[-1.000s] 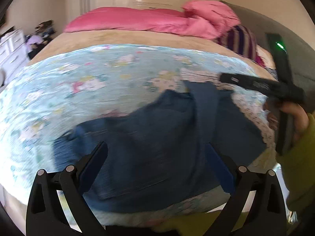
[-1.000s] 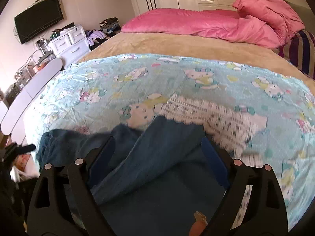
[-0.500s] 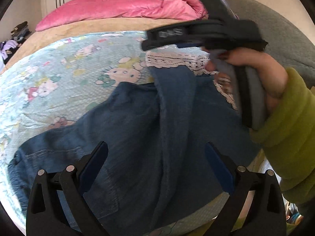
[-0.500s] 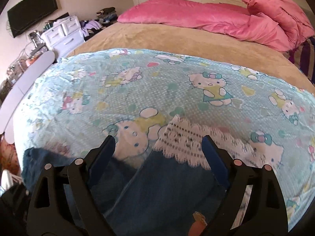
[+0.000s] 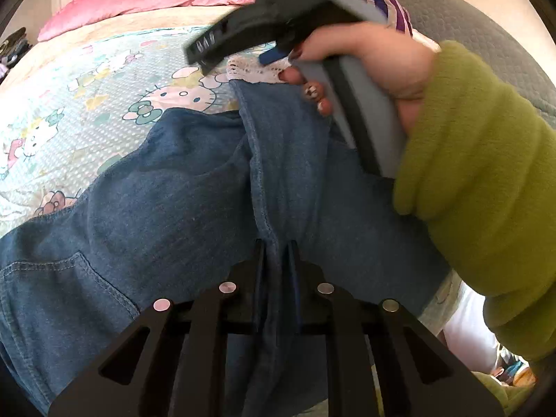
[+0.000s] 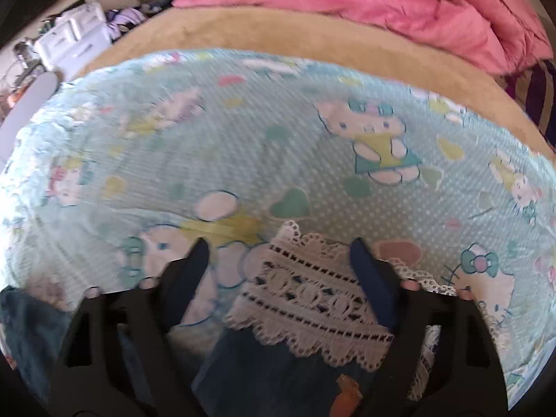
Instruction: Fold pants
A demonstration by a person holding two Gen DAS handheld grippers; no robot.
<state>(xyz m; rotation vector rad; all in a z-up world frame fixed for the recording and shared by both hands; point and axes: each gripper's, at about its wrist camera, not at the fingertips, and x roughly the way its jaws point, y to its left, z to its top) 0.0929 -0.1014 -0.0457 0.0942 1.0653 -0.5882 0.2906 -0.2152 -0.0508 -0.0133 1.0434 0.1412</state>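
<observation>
closest to my left camera, the left gripper point(image 5: 276, 248) has just clamped its jaws together on a raised fold of the blue denim pants point(image 5: 166, 205), pinching the stitched seam between the pads. the pants lie spread across the near edge of the bed, one patch pocket visible at lower left, one leg running away from me toward its white lace-trimmed hem point(image 6: 305, 299). over that hem my right hand point(image 5: 375, 66), in a fuzzy olive-green sleeve point(image 5: 486, 180), holds the right gripper point(image 6: 278, 253); its jaws have just been narrowing but stand apart on either side of the lace, pads not pressing it (nothing gripped there as far as i can see, though the frame is blurred).

under the pants is a pale turquoise dotted sheet printed with cartoon cats point(image 6: 278, 132), slightly wrinkled. beyond it a tan plush blanket point(image 6: 278, 31) covers the rest of the mattress, then a rumpled bright pink duvet point(image 6: 382, 0) along the head of the bed, with a purple striped cushion point(image 6: 538, 97) at the right. a grey padded headboard point(image 5: 469, 17) curves behind. to the far left stands a white drawer unit point(image 6: 73, 41) beside a heap of clothes.
</observation>
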